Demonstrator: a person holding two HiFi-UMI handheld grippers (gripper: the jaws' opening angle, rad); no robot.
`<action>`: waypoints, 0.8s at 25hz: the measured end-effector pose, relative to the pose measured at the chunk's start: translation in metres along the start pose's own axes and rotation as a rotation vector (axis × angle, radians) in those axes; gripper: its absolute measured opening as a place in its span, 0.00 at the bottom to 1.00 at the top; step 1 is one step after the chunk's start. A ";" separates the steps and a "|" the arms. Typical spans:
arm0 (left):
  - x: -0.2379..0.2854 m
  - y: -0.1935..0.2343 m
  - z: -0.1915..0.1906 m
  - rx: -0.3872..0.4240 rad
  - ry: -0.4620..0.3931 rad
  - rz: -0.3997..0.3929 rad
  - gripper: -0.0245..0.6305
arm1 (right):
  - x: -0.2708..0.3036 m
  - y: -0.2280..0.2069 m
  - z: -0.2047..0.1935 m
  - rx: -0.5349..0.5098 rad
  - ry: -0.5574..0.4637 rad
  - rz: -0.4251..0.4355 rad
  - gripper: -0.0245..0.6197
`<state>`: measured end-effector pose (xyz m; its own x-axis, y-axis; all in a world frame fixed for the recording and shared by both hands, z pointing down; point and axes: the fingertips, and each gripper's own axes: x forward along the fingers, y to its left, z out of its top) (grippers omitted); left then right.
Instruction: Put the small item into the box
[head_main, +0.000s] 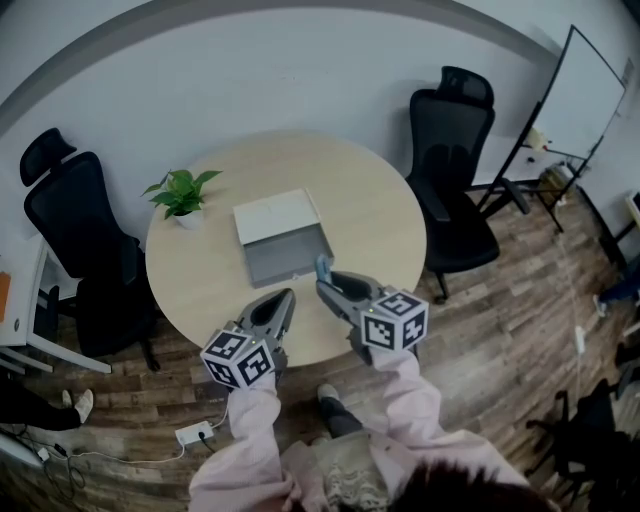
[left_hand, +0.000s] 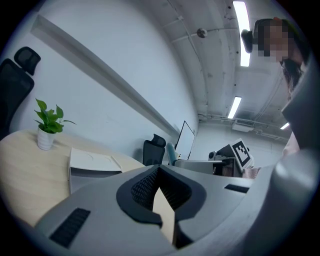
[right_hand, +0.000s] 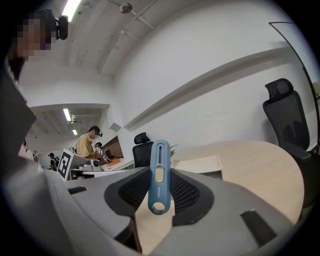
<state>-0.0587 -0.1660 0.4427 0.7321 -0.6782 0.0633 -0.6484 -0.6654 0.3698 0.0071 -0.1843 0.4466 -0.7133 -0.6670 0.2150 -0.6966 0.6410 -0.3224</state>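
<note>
Right gripper is over the table's near edge, jaws closed on the small item. That's a slim blue piece with a slot and a ring hole, standing upright between the pads. From the head view the blue tip shows just at the near right corner of the box.

The box sits about mid-table, open, grey inside facing up. Its white lid is folded back toward the table's far edge.

Left gripper is just beside the right one, also at the near edge, pointing at the box's near wall. Its own view shows the pads meeting at the tips with only bare tabletop behind them.

A potted plant stands toward the table's left edge, near the lid's left corner but apart from it.

The round table is light wood. One black office chair stands off its left side, another off its right. A whiteboard leans on the right side of the room. On the floor by the person's pink sleeve lies a power strip.
</note>
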 end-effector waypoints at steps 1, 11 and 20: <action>0.003 0.002 0.001 -0.001 0.001 0.001 0.05 | 0.002 -0.002 0.001 0.001 0.002 0.003 0.25; 0.020 0.028 0.013 -0.008 -0.005 0.040 0.05 | 0.033 -0.019 0.012 -0.008 0.040 0.034 0.25; 0.038 0.049 0.017 -0.021 -0.002 0.065 0.05 | 0.058 -0.040 0.018 -0.011 0.069 0.058 0.25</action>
<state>-0.0661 -0.2299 0.4471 0.6884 -0.7202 0.0861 -0.6898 -0.6134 0.3845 -0.0051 -0.2559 0.4554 -0.7557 -0.6011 0.2598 -0.6546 0.6820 -0.3262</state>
